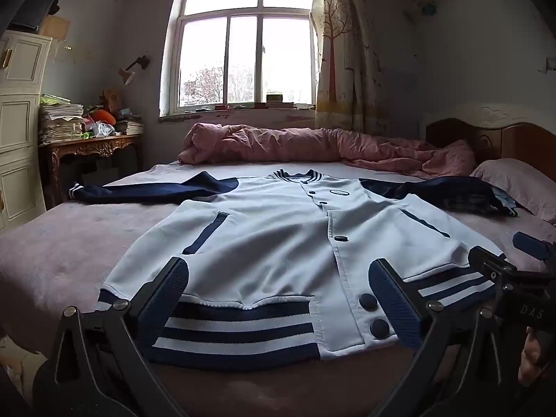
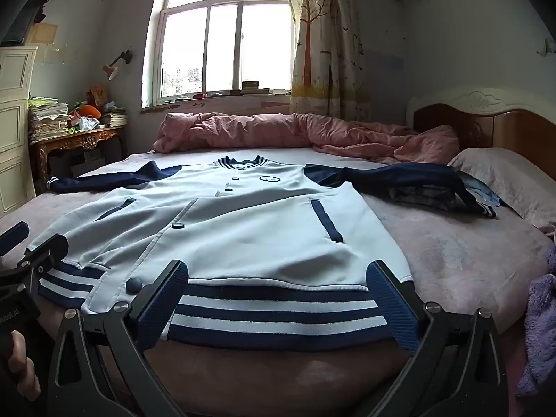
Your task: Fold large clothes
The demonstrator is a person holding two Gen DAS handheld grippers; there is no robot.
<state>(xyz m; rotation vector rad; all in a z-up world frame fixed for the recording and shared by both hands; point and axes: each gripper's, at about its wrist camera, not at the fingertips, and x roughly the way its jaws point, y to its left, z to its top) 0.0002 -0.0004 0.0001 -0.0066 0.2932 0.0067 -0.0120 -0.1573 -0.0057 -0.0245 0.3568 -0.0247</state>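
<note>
A light blue varsity jacket [image 1: 278,229] with navy sleeves and a navy-and-white striped hem lies flat, front up, on the bed; it also shows in the right wrist view [image 2: 243,222]. Both sleeves are spread out sideways. My left gripper [image 1: 278,299] is open, its fingers either side of the hem's left half, just above it. My right gripper [image 2: 278,302] is open over the hem's right half. Each gripper shows at the edge of the other's view, the right one [image 1: 504,271] and the left one [image 2: 38,253].
The bed [image 1: 69,243] has a pink-mauve sheet. A crumpled pink duvet [image 1: 295,142] lies along the far side, a pillow [image 1: 521,184] and wooden headboard [image 1: 504,139] at right. A cluttered desk [image 1: 90,142] and white cabinet [image 1: 17,121] stand at left. A purple fluffy item [image 2: 542,312] lies at the right edge.
</note>
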